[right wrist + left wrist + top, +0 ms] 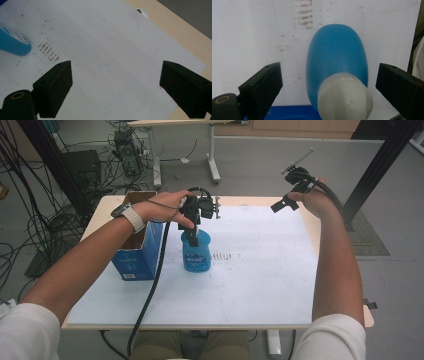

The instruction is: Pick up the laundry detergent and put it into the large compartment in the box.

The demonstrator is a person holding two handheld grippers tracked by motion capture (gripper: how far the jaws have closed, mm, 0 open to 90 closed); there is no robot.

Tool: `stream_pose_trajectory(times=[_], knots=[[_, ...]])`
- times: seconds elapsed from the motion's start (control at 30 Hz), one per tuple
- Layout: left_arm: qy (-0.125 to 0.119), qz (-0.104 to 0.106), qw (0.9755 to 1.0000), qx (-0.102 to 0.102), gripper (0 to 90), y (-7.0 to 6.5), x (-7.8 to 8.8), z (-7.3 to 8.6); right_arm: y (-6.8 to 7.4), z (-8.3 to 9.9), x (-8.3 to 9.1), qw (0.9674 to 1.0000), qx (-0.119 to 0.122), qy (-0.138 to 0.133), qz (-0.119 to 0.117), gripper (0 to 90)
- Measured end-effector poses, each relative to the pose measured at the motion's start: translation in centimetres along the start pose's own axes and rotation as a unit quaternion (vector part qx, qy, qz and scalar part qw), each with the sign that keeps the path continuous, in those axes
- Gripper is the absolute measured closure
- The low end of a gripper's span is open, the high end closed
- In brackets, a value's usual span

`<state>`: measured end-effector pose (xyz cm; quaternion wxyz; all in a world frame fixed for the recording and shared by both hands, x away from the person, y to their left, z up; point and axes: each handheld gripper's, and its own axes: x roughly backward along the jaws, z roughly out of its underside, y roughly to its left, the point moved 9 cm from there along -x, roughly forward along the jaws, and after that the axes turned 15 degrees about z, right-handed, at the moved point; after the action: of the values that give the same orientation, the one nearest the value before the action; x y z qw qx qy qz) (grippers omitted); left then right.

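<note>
A blue bottle [196, 251] with a white cap [344, 98] stands upright on the white sheet [260, 270], just right of an open blue box [136, 256]. My left gripper [193, 231] hangs directly over the bottle, pointing down. In the left gripper view my left gripper [329, 75] is open, its jaws standing on either side of the cap with a gap on both sides. My right gripper [292, 190] is held up in the air over the table's far right corner. In its own view my right gripper [116, 75] is open and holds nothing, with the bottle [12, 41] far off at the upper left.
The white sheet covers most of the light wood table [312, 217]. Faint brown marks [227, 255] lie right of the bottle. A cable [150, 295] trails from the left gripper over the front edge. Desk legs and cables stand on the floor beyond.
</note>
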<state>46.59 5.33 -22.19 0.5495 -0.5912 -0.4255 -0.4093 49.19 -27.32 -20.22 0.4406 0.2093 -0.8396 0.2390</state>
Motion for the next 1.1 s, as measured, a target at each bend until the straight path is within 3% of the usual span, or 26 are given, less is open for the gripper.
stream_pose_trajectory(times=[1.1], knots=[[-0.003, -0.003, 1.0000, -0.006, 7.7, -0.14, -0.03, 0.04, 0.02, 0.02, 0.07, 1.0000, -0.001, -0.001, 0.001, 11.0]])
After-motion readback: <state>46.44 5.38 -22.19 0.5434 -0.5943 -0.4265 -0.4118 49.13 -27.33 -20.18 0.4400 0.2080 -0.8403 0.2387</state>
